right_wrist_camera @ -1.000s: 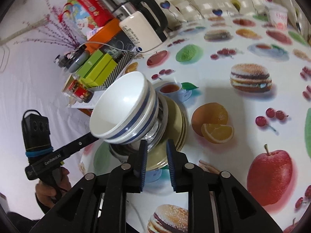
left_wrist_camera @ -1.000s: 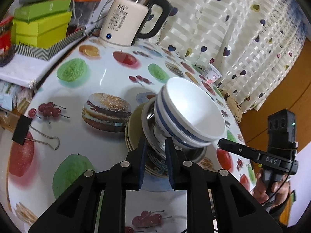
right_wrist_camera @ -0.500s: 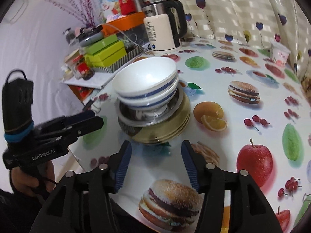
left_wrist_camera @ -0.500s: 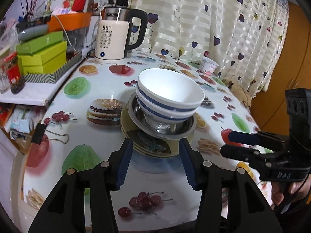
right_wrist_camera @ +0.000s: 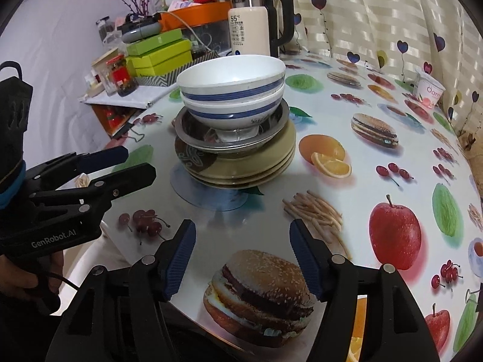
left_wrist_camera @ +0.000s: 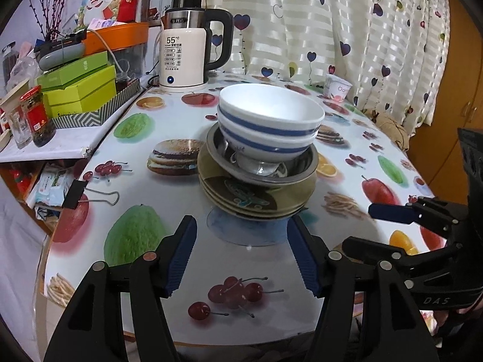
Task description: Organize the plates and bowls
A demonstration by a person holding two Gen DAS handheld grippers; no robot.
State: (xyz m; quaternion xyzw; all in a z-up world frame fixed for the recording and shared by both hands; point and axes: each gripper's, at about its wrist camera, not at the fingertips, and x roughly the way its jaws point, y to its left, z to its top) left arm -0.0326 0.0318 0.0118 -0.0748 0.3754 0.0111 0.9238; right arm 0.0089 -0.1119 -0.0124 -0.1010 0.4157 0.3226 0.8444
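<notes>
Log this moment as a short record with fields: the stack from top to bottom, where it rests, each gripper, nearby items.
stack top: two nested white bowls with blue stripes
stack middle: steel dish
stack bottom: olive plates
support: fruit-print table
left gripper: open, just been opening, nothing between the jaws, short of the stack
right gripper: open, just been opening, nothing between the jaws
nearby: electric kettle, yogurt cup

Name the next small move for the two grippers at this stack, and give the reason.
Probably draw both back a little further, jaws open. The left gripper and right gripper have just been opening and hold nothing. The two blue-striped bowls sit nested in the steel dish on the olive plates, stacked and resting on the table.
</notes>
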